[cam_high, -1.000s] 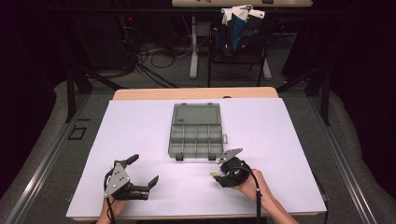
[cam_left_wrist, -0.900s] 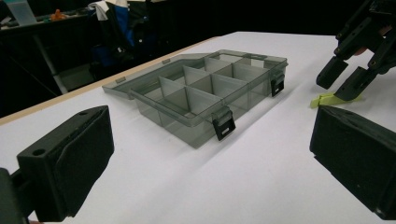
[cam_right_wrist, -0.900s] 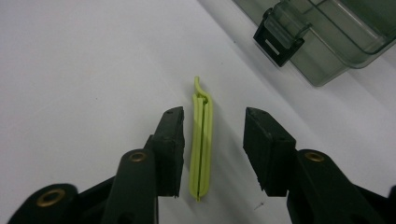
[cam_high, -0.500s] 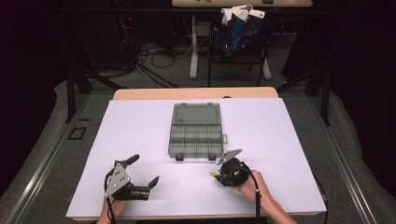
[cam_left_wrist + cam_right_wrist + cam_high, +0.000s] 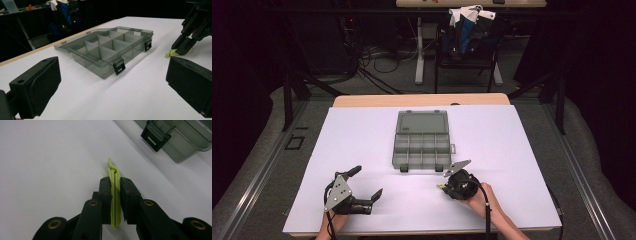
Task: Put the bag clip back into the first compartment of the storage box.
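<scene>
My right gripper (image 5: 115, 185) has its fingers clamped on a yellow-green plastic strip (image 5: 114, 195) just above the surface (image 5: 362, 140), near the open compartment box (image 5: 421, 142). Placing it inside remains, I judge; my left gripper (image 5: 365, 183) waits wide open, empty.

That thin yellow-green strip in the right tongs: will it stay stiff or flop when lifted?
The yellow-green strip looks like thin plastic, so probably light. Its free tip curls, hinting at some flex. Clamped edge-on between the right tongs, it likely holds shape but might twist or slip.

Left tool (image 5: 364, 182) agape, right tool (image 5: 115, 192) clamped
</scene>
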The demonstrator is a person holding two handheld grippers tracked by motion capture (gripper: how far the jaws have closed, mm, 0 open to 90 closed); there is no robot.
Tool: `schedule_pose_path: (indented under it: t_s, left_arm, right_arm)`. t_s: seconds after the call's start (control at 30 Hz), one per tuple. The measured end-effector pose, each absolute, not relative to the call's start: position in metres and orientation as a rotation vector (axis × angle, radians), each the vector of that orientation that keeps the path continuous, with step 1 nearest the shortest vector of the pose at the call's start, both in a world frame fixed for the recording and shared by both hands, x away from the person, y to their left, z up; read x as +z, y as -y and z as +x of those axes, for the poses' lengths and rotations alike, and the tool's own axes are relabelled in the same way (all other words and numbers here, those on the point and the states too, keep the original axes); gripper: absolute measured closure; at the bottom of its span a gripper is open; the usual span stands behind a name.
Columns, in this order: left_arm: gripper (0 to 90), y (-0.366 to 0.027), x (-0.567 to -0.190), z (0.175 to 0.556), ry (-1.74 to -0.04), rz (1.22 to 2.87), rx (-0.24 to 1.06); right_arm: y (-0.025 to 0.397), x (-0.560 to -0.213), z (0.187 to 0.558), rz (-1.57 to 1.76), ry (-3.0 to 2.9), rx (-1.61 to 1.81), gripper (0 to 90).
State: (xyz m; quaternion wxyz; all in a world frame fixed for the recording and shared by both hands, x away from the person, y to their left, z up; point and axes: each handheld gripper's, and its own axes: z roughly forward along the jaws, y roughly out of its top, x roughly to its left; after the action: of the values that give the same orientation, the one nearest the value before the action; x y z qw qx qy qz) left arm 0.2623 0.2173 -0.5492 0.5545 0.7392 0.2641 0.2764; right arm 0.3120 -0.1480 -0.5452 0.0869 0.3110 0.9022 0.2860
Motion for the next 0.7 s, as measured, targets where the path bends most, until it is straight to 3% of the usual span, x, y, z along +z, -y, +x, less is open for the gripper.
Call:
schedule_pose_path:
  t_s: [0.7]
  left_arm:
    - [0.0,-0.2173,-0.549,0.2618,-0.624,1.746,0.653]
  right_arm:
    - [0.1525,-0.54,0.3117,0.943,-2.663,0.874,80.1]
